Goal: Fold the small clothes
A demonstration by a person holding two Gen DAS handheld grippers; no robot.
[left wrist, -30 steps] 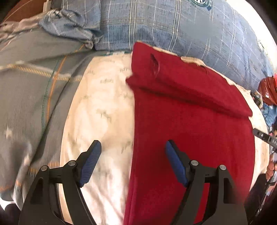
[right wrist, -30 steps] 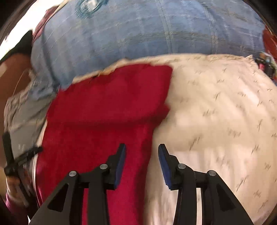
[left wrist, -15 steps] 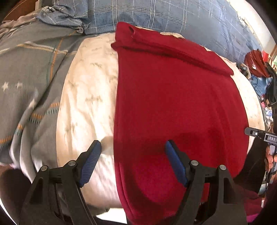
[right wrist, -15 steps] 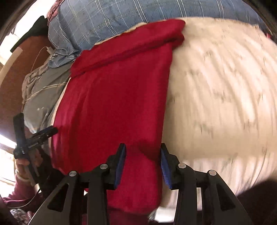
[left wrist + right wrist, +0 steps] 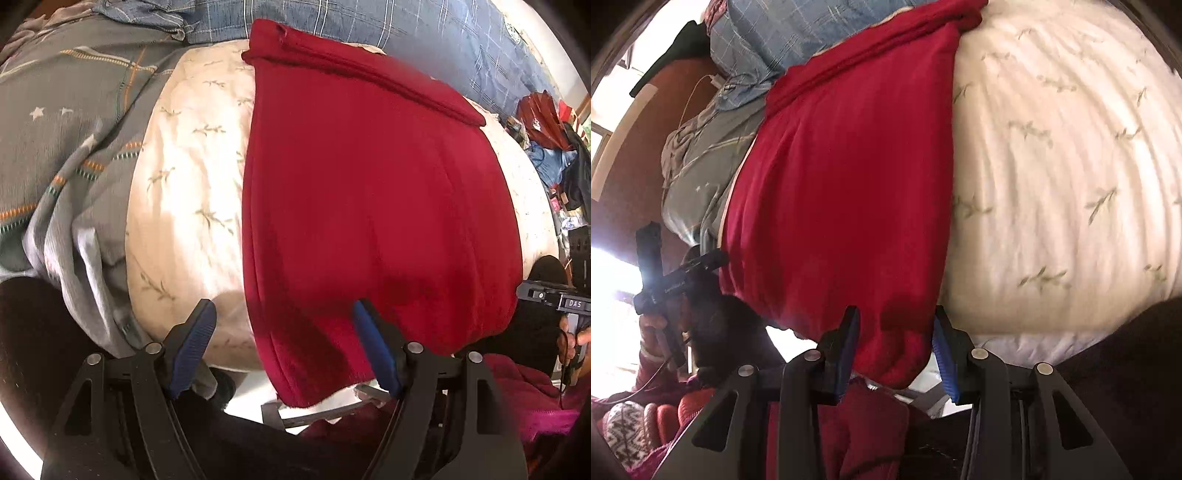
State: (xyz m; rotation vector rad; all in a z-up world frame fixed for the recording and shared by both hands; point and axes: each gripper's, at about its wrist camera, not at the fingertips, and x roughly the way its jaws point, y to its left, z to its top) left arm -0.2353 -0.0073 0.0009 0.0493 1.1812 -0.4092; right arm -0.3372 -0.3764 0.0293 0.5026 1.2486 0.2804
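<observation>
Left wrist view shows my left claw [image 5: 282,350] spread wide, straddling the near hem corner of the red garment [image 5: 369,192], gripping nothing. Right wrist view shows my right claw [image 5: 894,350] parted more narrowly around the opposite hem corner. The garment lies lengthwise on the white quilt [image 5: 184,192], its top band folded at twelve o'clock, its hem overhanging the edge at six o'clock. A second ago both claws sat farther up over the cloth; they have pulled back to the hem. I judge the next step is pinching both corners to fold upward.
</observation>
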